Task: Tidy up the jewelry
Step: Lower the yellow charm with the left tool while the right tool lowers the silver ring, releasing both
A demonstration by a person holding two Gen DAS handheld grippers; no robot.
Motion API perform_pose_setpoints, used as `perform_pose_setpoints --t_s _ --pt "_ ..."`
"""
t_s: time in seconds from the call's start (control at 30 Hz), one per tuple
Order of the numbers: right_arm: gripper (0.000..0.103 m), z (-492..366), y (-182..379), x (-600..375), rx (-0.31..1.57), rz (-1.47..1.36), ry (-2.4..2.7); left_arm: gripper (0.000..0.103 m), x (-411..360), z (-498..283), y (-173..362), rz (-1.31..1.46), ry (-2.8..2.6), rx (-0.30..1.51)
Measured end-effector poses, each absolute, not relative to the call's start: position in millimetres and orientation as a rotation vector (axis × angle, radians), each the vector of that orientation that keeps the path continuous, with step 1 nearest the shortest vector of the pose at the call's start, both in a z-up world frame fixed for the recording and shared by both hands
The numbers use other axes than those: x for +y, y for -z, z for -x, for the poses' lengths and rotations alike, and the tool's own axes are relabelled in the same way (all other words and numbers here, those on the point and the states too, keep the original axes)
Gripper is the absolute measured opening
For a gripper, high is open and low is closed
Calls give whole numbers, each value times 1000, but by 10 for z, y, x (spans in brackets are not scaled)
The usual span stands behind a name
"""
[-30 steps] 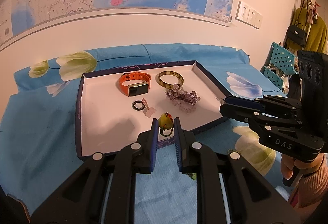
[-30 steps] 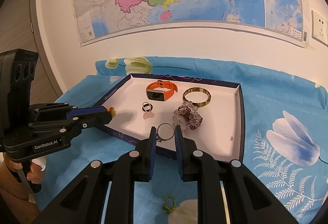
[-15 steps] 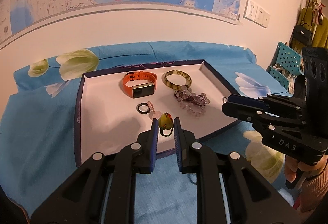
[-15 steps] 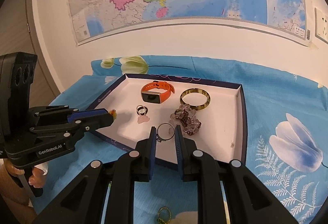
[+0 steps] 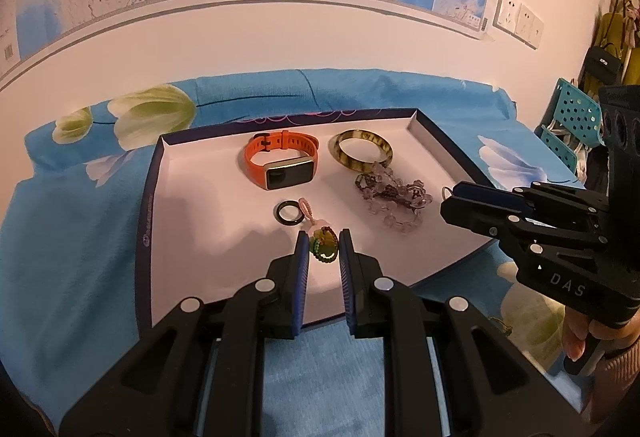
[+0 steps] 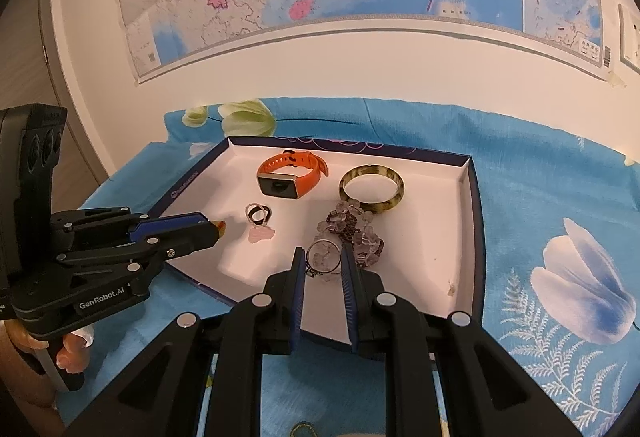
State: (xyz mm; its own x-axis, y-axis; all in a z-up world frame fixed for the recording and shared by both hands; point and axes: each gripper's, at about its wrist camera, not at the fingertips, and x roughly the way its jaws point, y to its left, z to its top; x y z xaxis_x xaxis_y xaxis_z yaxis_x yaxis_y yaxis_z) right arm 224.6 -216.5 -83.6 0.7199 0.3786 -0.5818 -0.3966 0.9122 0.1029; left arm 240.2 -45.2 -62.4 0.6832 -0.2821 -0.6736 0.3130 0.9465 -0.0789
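Between the blue pads of the left tool (image 5: 324,245): a small yellow-green charm (image 5: 324,243), pinched at the very tips, jaws nearly closed on it, held over the near part of the tray (image 5: 149,197). Between the pads of the right tool (image 6: 323,259): a thin silver ring (image 6: 323,257), gripped across its width, jaws narrowed to that span, poised over the tray's near edge beside the bead bracelet (image 6: 352,233).

Farther into the tray: a black ring with pink tassel (image 5: 289,213) just beyond the charm, an orange smartwatch (image 5: 282,165) and a mottled bangle (image 5: 363,155) toward the back wall. Beneath everything, a blue floral cloth (image 6: 560,205) over the desk.

Likely step: setting both small pieces down on bare white tray floor. Best done by lowering each tool close to the surface before opening, so neither piece bounces or rolls. For the charm, the open patch left of the black ring. For the silver ring, a spot clear of the beads, to avoid snagging. Slow, small release of the jaws, then a straight lift away.
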Motion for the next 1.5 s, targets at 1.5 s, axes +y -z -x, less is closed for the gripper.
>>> perform_pose_setpoints --t_s 1.5 --pt "19 -2486 972 -2074 716 29 -394 28 -479 -2568 779 -25 307 803"
